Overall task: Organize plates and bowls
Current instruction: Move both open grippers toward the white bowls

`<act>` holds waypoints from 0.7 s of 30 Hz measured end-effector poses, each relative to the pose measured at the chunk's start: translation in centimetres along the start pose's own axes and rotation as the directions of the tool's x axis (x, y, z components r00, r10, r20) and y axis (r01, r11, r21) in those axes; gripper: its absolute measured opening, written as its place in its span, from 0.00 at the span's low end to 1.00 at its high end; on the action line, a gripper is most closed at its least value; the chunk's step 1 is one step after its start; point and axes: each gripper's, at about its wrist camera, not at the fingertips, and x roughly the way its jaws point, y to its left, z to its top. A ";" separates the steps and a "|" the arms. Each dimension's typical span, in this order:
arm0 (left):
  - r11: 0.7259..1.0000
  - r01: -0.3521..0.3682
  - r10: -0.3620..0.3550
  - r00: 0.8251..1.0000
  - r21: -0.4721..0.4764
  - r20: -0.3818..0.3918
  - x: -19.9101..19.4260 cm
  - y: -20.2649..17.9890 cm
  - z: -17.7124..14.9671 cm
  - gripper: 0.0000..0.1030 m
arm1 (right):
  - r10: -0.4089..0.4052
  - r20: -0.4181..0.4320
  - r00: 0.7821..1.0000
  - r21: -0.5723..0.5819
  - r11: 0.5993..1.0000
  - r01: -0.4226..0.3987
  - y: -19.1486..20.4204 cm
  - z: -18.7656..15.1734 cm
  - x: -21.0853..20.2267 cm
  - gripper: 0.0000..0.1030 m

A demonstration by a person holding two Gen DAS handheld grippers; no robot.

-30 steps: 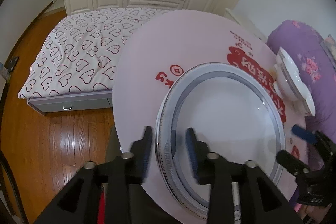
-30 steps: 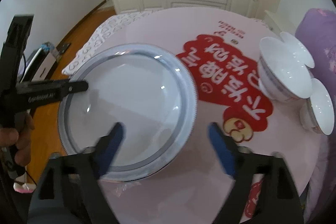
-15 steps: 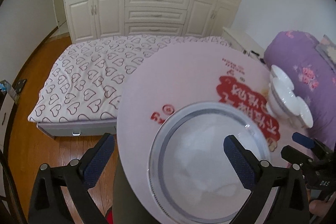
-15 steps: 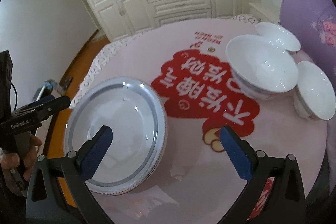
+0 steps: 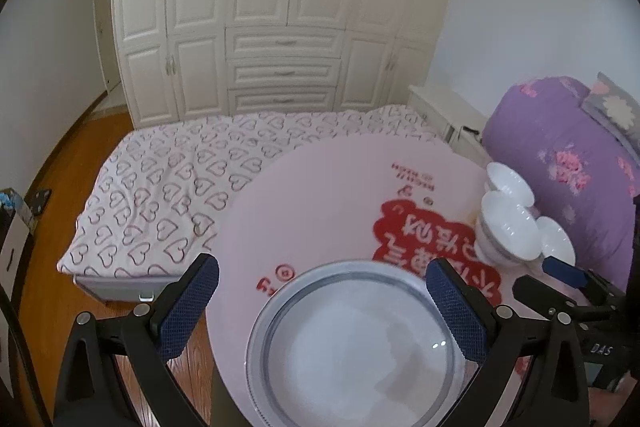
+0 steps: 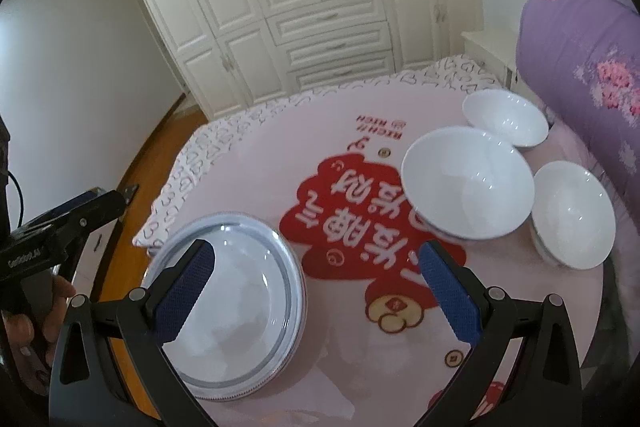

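Hovering wide open and empty, left gripper [image 5: 322, 301] and right gripper [image 6: 318, 285] flank the plate [image 6: 230, 301] at the table's [image 6: 280, 155] near-left edge; a nudge could tip it off.

Plate [image 5: 352, 351]: near rim cut off by the bottom edge in the left wrist view; surface blurred.
Small bowl [image 5: 556, 241] behind the large bowl [image 5: 506, 227]: partly hidden by it.
Right gripper [image 5: 560, 275], right of the plate: only fingertips show, body cut off.
Red print on the table [image 5: 320, 195]: too blurred to read.
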 end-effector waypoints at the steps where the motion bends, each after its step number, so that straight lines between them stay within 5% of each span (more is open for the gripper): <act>1: 1.000 0.003 -0.003 1.000 0.004 0.008 -0.2 -0.4 0.2 0.99 | -0.001 0.009 1.000 0.005 1.000 0.001 -0.2 0.2 -0.2 1.00; 11: 0.996 0.069 -0.072 0.996 0.058 0.043 -1.0 -4.2 1.6 0.99 | -0.069 0.103 0.992 0.070 0.996 0.062 -5.0 2.1 -4.1 1.00; 21: 0.988 0.115 -0.115 0.993 0.106 -0.006 3.0 -8.0 3.2 0.99 | -0.123 0.120 0.985 0.111 0.988 0.110 -10.7 3.3 -6.6 1.00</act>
